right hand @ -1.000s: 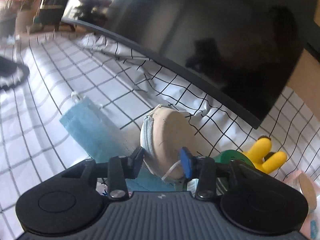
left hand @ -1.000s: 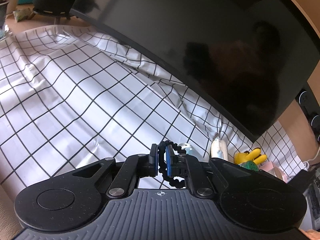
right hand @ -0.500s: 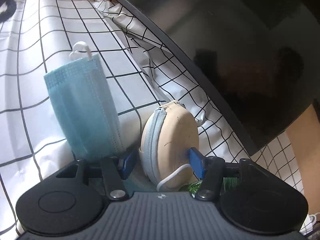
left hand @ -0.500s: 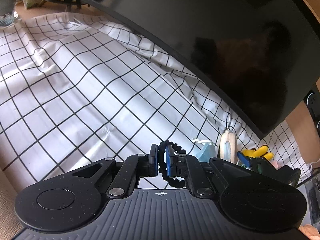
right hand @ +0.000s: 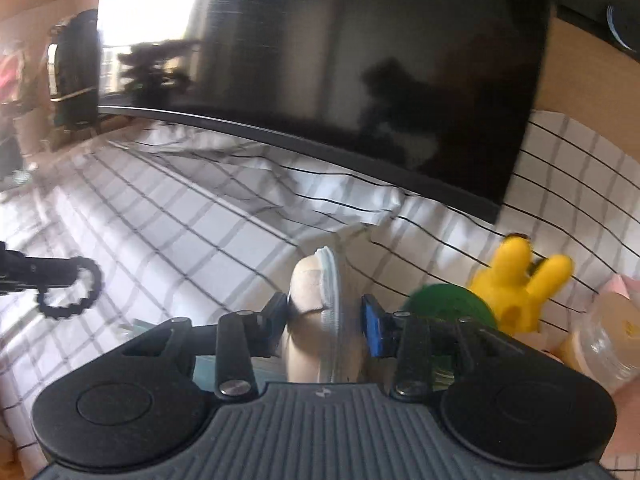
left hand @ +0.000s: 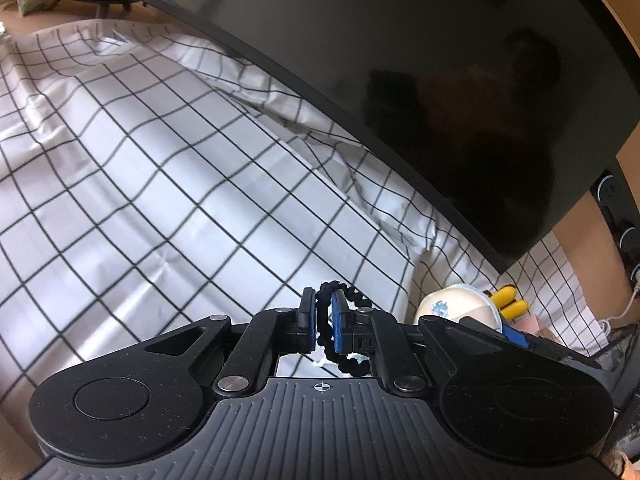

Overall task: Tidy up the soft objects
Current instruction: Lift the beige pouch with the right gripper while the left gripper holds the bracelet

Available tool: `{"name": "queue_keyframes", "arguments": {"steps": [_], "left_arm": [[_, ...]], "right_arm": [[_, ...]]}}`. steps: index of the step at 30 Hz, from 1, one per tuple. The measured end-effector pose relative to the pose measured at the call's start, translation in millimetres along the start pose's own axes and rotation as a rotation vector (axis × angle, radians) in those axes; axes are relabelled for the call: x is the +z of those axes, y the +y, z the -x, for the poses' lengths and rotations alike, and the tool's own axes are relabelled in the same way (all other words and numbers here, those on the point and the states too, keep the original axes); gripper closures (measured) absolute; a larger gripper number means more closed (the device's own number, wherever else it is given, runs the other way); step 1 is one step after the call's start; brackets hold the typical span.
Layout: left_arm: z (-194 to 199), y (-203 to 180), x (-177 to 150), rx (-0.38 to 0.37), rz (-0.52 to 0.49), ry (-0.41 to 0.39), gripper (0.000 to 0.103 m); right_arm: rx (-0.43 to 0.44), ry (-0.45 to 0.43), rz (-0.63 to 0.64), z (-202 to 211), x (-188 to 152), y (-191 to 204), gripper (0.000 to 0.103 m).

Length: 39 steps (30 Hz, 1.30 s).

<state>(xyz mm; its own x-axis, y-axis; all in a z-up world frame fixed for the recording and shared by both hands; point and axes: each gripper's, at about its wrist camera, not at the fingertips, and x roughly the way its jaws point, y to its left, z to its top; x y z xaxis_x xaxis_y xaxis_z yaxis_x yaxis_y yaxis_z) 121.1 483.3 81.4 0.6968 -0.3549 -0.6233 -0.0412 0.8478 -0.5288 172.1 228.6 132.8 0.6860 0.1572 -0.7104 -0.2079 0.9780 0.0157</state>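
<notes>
My left gripper (left hand: 323,322) is shut on a black coiled hair tie (left hand: 343,334) and holds it above the checked cloth (left hand: 168,184). The hair tie also shows at the left of the right wrist view (right hand: 70,290). My right gripper (right hand: 324,322) is shut on a beige cup-shaped face mask (right hand: 316,320) with a pale blue rim, lifted off the cloth. In the left wrist view the mask (left hand: 456,306) shows at lower right, held by the right gripper's blue fingers (left hand: 516,336).
A large dark curved monitor (right hand: 340,60) stands along the back of the table. A yellow plush toy (right hand: 516,284) and a green round object (right hand: 448,304) lie at the right, with a clear bottle (right hand: 608,340) beside them. A blue mask edge (right hand: 212,372) lies under my right gripper.
My right gripper has closed on the beige mask, lifted it and turned right; the blue mask dropped out of sight below. My left gripper has shifted a little, still holding the hair tie.
</notes>
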Motion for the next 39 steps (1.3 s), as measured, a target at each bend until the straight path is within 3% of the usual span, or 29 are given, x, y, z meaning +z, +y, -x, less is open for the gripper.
{"name": "queue_keyframes", "arguments": {"steps": [5,9,13,17,23,26,32,39], "left_arm": [[-3.7,-0.5,-2.6,-0.007,-0.006,0.017,0.093],[-8.8,1.6,0.7,0.015,-0.010,0.023,0.093],[-9.9,-6.7,17.3,0.054,-0.047,0.012,0.093],[-0.1,-32.0,38.6,0.052,-0.125,-0.034,0.093],[9.3,-97.3,60.9,0.004,-0.225,-0.107,0.093],[4.0,-139.1,59.4,-0.030,-0.271,-0.118,0.093],[-18.9,-215.1,37.9,-0.091,-0.348,-0.090,0.093],[-65.1,-309.6,-10.9,-0.184,-0.431,0.007,0.093]], "right_arm": [[0.019,0.018,0.004,-8.2,-7.9,-4.2,0.058],[0.054,0.039,0.082,-7.7,-4.7,14.2,0.064],[0.096,0.017,0.098,4.8,18.4,17.9,0.064],[0.126,-0.067,0.108,42.3,53.1,1.1,0.064],[0.119,-0.174,0.115,96.9,91.5,-58.0,0.064],[0.068,-0.210,0.125,119.6,93.2,-93.5,0.064],[-0.052,-0.231,0.089,151.9,68.1,-175.3,0.064],[-0.158,-0.223,0.022,172.0,21.3,-267.1,0.064]]}}
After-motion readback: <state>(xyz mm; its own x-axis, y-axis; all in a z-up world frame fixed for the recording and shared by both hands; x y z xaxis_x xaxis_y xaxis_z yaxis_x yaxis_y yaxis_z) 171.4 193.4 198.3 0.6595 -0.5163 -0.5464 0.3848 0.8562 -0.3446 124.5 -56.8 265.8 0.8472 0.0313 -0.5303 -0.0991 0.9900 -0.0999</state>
